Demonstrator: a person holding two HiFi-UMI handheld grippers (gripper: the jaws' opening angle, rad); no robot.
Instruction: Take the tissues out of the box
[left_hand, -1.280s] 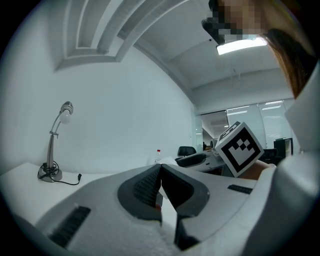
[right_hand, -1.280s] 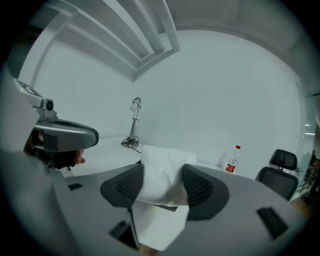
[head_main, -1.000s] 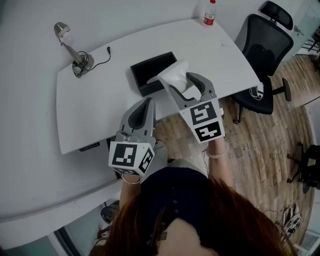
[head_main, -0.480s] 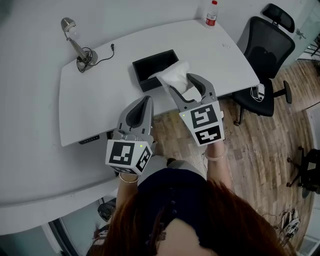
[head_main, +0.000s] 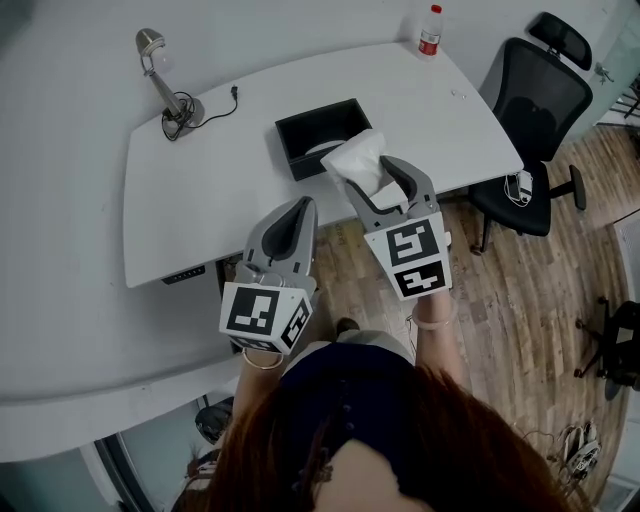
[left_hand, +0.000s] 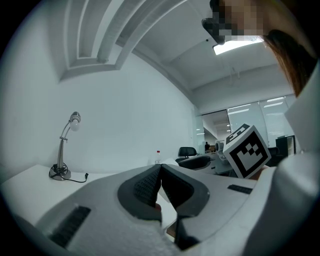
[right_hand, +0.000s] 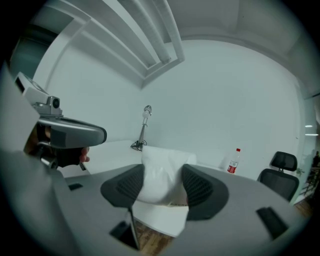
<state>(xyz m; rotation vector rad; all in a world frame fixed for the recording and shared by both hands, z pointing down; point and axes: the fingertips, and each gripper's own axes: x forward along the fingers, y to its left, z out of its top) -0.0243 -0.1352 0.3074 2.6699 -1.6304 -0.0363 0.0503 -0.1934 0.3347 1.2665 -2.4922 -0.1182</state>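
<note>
A: The big white table (head_main: 200, 190) filled the upper half of the head view, curving from the left edge across to the right, with wooden floor (head_main: 520, 290) below it.

B: And the black office chair (head_main: 540, 100) stood at the upper right, tucked against the table's right end.

A: Now the tongs. The right gripper (head_main: 372, 172) sat just right of centre, over the table's near edge, jaws spread wide and clamped on both sides of the tissues (head_main: 358, 160).

B: Its own view confirmed it: both ribbed pads pressed into a soft white bundle, which stuck up above them and hung out below.

A: The left gripper (left_hand: 160, 167)?

B: Lower and left of centre in the head view, off the table's near edge, its jaws closed tip to tip with nothing between them.

A: The black box (head_main: 290, 150) lay open on the table, upper centre. The tissues were up out of it, overlapping its near right corner in the head view.

B: Something pale showed inside the box; I couldn't tell what.

A: Smaller items: a desk lamp (head_main: 165, 80) at the table's upper left, cord trailing beside it.

B: And a red-capped bottle (head_main: 430, 30) at the top edge, right of centre.
</note>
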